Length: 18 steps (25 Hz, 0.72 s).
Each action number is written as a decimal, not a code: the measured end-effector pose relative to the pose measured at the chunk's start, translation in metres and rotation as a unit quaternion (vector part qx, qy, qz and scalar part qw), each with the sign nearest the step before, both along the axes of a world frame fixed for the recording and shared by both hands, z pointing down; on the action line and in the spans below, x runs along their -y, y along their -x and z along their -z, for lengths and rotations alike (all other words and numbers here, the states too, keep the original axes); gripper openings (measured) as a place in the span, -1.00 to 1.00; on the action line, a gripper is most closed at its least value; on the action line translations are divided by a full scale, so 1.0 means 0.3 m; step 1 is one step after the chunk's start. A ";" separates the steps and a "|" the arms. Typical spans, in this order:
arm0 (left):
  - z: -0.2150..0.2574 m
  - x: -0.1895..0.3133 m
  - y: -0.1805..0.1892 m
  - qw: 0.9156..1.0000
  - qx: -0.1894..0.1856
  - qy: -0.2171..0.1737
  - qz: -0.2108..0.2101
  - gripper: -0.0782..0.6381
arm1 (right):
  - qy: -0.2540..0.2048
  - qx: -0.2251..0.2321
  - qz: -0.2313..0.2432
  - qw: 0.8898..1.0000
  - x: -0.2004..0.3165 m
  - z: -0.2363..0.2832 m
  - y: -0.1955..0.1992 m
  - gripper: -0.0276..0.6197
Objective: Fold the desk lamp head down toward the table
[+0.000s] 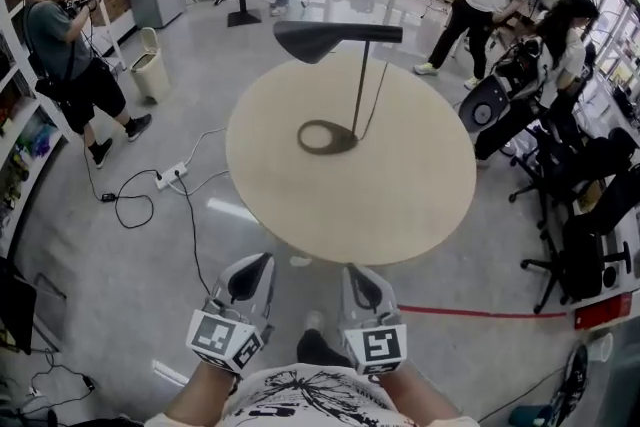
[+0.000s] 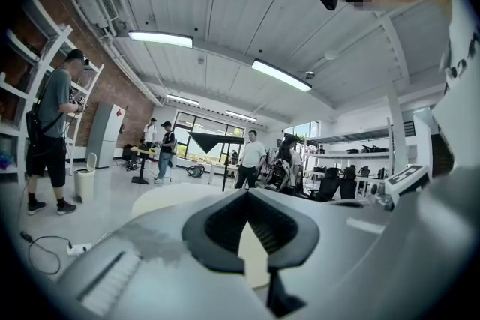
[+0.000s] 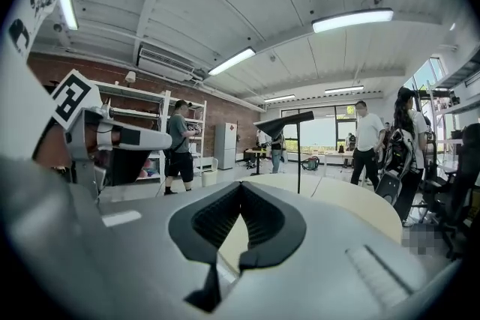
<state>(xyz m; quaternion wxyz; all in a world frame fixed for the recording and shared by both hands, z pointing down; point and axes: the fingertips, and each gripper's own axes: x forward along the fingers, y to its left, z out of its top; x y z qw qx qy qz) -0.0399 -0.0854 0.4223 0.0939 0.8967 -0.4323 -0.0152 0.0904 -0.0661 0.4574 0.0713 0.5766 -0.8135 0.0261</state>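
Risks tipping the desk lamp (image 1: 360, 85) over its ring base (image 1: 325, 137) by pushing the lamp head (image 1: 320, 40) sideways, not down. Finds the lamp past the middle of the counter (image 1: 400, 205), stem upright, head level, long axis across the head view, pointing left. Shows left gripper (image 1: 264, 259) and right gripper (image 1: 353, 268) pressed together, empty, well apart from it.

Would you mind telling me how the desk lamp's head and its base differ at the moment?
The lamp head is raised at the top of the pole, while the lamp base lies flat on the table. The lamp head is a solid tapered wedge reaching sideways; the lamp base is a flat ring with a pale middle. Both are dark and joined by that thin pole.
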 end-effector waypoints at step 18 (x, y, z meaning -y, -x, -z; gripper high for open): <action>0.057 0.642 -0.088 1.000 0.001 -0.011 -0.005 -0.77 | 0.024 0.019 -0.030 0.999 0.640 0.045 -0.140 -0.89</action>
